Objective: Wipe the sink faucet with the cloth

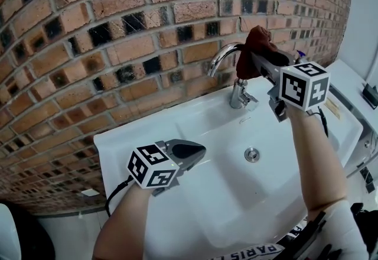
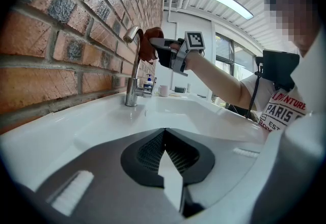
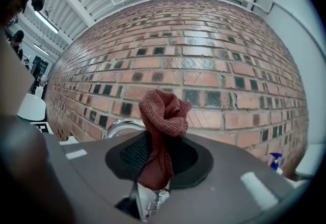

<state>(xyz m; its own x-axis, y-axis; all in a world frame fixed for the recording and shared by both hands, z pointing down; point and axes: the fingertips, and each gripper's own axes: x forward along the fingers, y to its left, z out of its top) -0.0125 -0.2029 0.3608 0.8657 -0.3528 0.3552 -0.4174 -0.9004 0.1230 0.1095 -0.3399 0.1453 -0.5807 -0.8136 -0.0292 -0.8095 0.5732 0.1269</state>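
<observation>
My right gripper point(image 3: 158, 156) is up high and its jaws are clamped on the cloth point(image 3: 164, 115), a reddish-brown knitted wad that bunches out past the tips and trails down between the pads. From the head view the cloth sits right at the top of the faucet point(image 1: 228, 55), on the right side of the curved chrome spout, and it looks to be touching the metal there. In the right gripper view the shiny bend of the spout peeks out just left of the cloth, low behind the jaw. The brick wall point(image 1: 118, 28) fills everything behind it. My left gripper point(image 1: 188, 151) is down low over the left side of the white sink point(image 1: 195, 205), well apart from the faucet, with its jaws brought together and nothing between them. It points across the basin towards the faucet base, which stands upright on the back ledge. The round drain point(image 1: 252, 154) lies in the basin floor, below my right forearm. Off to the far right, a blue spray bottle point(image 3: 275, 160) shows at the edge of the counter, and a white mug point(image 2: 163, 90) stands on the counter beyond the faucet.
</observation>
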